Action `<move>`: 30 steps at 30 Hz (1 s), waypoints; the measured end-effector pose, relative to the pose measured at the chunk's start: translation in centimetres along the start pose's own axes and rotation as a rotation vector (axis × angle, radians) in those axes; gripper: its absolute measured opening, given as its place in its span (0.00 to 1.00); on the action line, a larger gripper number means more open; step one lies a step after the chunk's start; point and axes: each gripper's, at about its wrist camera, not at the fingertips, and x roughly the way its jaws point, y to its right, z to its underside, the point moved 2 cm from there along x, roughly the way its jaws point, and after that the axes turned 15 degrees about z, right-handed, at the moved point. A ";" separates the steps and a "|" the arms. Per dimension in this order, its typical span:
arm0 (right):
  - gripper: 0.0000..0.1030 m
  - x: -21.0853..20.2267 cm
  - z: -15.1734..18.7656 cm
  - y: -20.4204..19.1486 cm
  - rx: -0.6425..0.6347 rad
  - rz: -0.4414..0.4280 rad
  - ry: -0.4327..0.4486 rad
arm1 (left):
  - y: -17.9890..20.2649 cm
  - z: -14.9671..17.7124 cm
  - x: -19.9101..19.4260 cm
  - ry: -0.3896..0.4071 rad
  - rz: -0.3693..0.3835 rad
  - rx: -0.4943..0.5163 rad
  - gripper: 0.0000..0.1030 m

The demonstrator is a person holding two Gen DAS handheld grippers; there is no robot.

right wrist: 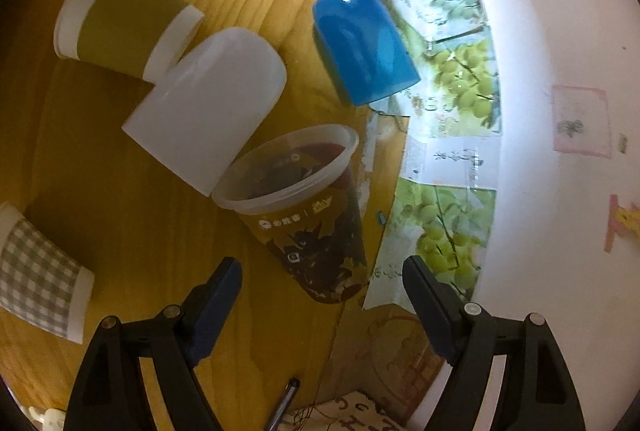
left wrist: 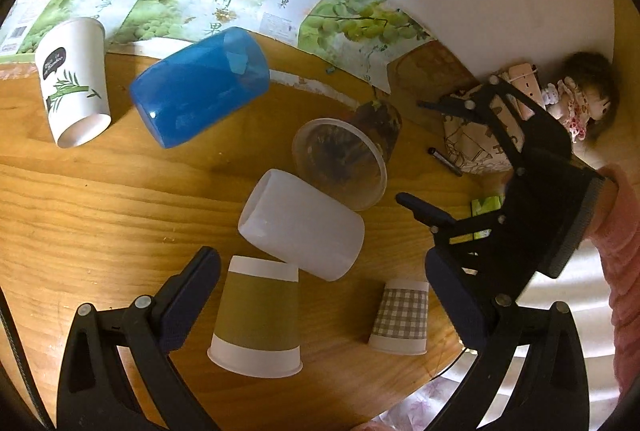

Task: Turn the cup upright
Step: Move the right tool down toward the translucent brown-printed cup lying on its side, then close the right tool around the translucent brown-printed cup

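Approaching: both grippers open, empty, no cup grasped yet.
Left gripper (left wrist: 320, 271): above olive-banded paper cup (left wrist: 256, 323), inverted beside white plastic cup (left wrist: 300, 227).
Right gripper (right wrist: 320, 291): nearing printed clear cup (right wrist: 308, 215).
Next: close on one cup.

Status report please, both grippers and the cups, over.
Left gripper open, empty, over olive-banded cup, upside down. Right gripper open, empty, near clear printed cup, already upright. White tumbler inverted, crowding both.
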 end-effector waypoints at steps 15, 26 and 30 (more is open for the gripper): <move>0.80 3.7 -0.8 -1.8 -0.107 -0.041 0.021 | -1.2 -0.7 0.5 -0.046 -0.008 -0.006 0.99; 0.77 5.7 -0.6 -2.6 -0.114 -0.074 0.003 | -1.7 -0.9 0.8 -0.054 -0.020 -0.009 0.99; 0.77 6.2 -0.6 -2.8 -0.120 -0.094 0.001 | -1.8 -1.0 0.9 -0.056 -0.027 -0.002 0.99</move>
